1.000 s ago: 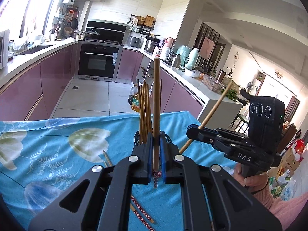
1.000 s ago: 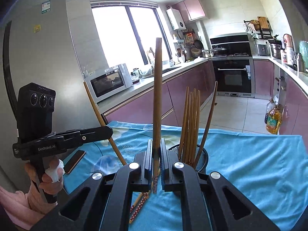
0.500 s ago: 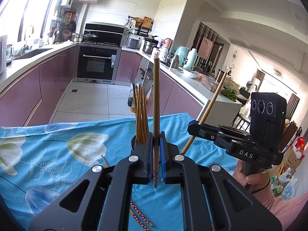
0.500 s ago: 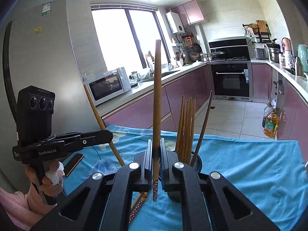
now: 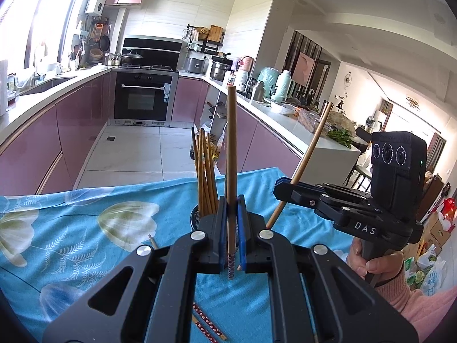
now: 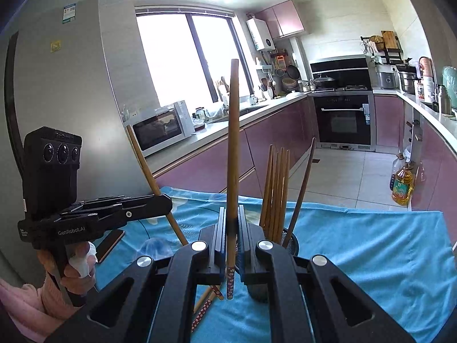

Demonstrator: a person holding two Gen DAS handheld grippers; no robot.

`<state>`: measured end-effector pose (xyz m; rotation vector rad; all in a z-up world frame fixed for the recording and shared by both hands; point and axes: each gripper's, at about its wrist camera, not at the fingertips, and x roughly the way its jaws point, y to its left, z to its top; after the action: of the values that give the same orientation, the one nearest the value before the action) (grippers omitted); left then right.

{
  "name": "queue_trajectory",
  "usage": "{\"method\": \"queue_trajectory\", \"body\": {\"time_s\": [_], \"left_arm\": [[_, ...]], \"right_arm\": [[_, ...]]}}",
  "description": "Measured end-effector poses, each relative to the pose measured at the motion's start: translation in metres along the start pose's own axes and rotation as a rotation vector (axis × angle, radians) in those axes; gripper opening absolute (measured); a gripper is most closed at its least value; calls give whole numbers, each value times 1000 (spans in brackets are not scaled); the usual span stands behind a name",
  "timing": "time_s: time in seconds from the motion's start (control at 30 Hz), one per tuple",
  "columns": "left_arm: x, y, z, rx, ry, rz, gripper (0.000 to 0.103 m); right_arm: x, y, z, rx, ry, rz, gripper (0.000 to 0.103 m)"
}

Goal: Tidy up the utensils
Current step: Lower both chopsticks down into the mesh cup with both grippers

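Two long brown wooden chopsticks with patterned red tips are held upright, one in each gripper. The left-hand chopstick stands nearly vertical, clamped between the blue pads of the left gripper; jaws narrow, closed on the stick, decorated tip hanging just below the pads. The right-hand chopstick stands likewise vertical in the right gripper; jaws narrow, pressed on the stick, floral tip protruding below.

Seen from the opposite camera each stick reads as tilted: the right one leans up and to the right in the left wrist view, the left one leans up and to the left in the right wrist view.

Both grippers point slightly downward over the table, side by side, apart. The right hand wraps its black handle, pink knitted sleeve at the wrist. The left hand grips its handle, white wrapping on one finger.

Just beyond the grippers: a dark mesh cylindrical holder with a bundle of brown chopsticks standing in it, one leaning out to the right.

Loose chopsticks with red floral ends lie flat on the turquoise flowered tablecloth beneath the grippers. A dark flat phone lies on the cloth near the left hand.
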<state>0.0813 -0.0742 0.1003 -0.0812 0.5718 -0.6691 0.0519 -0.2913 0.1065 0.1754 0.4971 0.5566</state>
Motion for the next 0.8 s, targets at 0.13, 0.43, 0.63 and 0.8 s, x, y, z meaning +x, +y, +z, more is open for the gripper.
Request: {"method": "queue_trajectory", "body": {"time_s": [0.13, 0.43, 0.63, 0.8], "left_arm": [[0, -2, 2, 4, -2, -1, 7], [-1, -4, 4, 13, -7, 0, 7], [0, -8, 7, 23, -11, -2, 7], [2, -9, 9, 29, -16, -2, 7]], "right_arm": [[-1, 0, 1, -2, -2, -1, 6], [-1, 0, 6, -6, -14, -6, 6], [-3, 0, 6, -10, -23, -7, 6], [-4, 1, 7, -14, -28, -7, 6]]}}
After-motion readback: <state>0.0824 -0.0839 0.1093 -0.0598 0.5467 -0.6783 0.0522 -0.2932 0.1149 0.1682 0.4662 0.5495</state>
